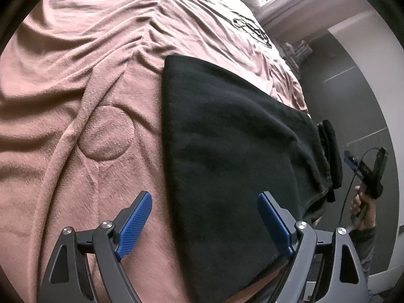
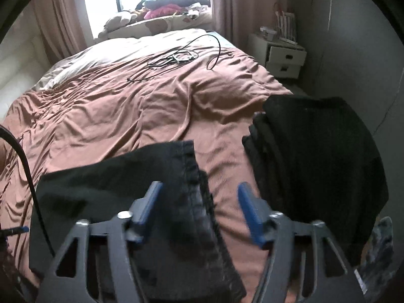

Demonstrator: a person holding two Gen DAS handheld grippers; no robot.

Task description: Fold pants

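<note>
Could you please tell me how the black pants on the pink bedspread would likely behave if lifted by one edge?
The black fabric pants would probably sag limply: they drape over the wrinkled pink bedspread. The stitched hem looks thicker, so likely easier to pinch. They seem unlikely to slip on the fuzzy cover.

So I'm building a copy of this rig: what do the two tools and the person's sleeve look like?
Both the left tool and the right tool have dark grey linkage arms, silver pivot bolts and textured blue pads. A black cable trails from the right one. The sleeve is grey.
</note>
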